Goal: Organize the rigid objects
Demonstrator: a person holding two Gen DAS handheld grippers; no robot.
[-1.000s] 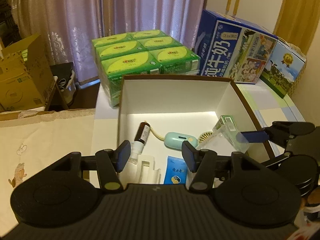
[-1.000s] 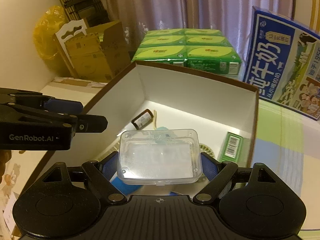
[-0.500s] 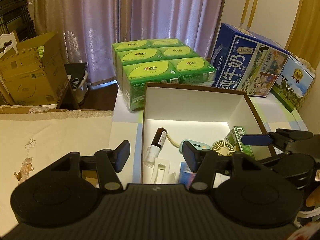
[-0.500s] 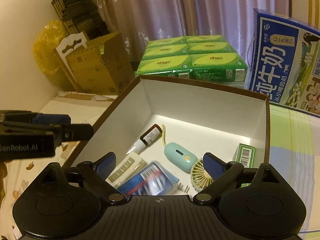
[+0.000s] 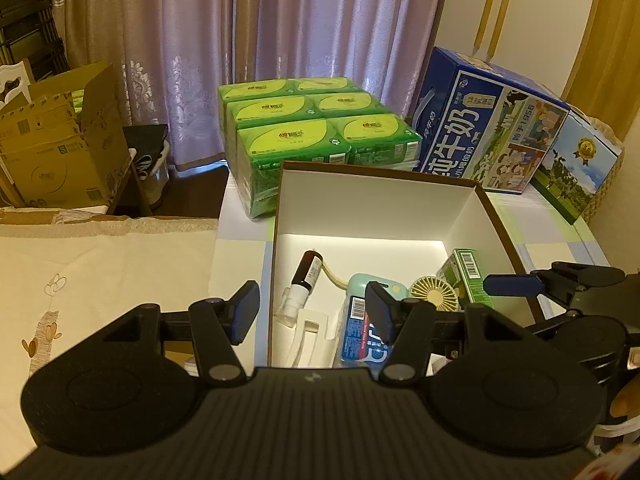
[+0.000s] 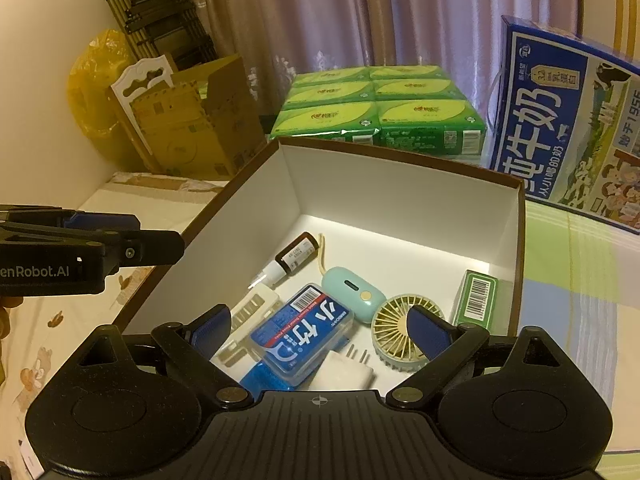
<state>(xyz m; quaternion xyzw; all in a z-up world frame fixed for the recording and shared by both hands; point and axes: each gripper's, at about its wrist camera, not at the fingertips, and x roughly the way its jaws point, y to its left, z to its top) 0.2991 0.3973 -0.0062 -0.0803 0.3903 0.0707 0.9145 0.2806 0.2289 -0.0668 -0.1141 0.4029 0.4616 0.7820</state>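
In the right wrist view a brown-rimmed cardboard box with white inner walls [image 6: 400,196] fills the middle of the frame, and the right gripper [image 6: 320,330] hangs over its near edge with both blue-padded jaws spread wide and nothing between them. Directly below the gap, in the lower centre, lies a clear plastic case with a blue printed label [image 6: 304,338], resting flat on the box floor and partly over a white ribbed plastic piece [image 6: 250,312] to its left. Just beyond it sit a mint-green oval device with a yellowish cord [image 6: 352,290] and a small brown glass bottle with a white nozzle [image 6: 290,260], lying on its side. A cream round handheld fan [image 6: 394,334] lies at the lower right, and a green carton with a barcode [image 6: 476,298] leans against the right wall. In the left wrist view the left gripper [image 5: 310,312] sits low in the frame, jaws apart and empty, straddling the box's left wall. Beyond the box, in the upper centre, stands a stack of green tissue packs [image 5: 316,120], with a blue milk carton case [image 5: 488,136] to the upper right.
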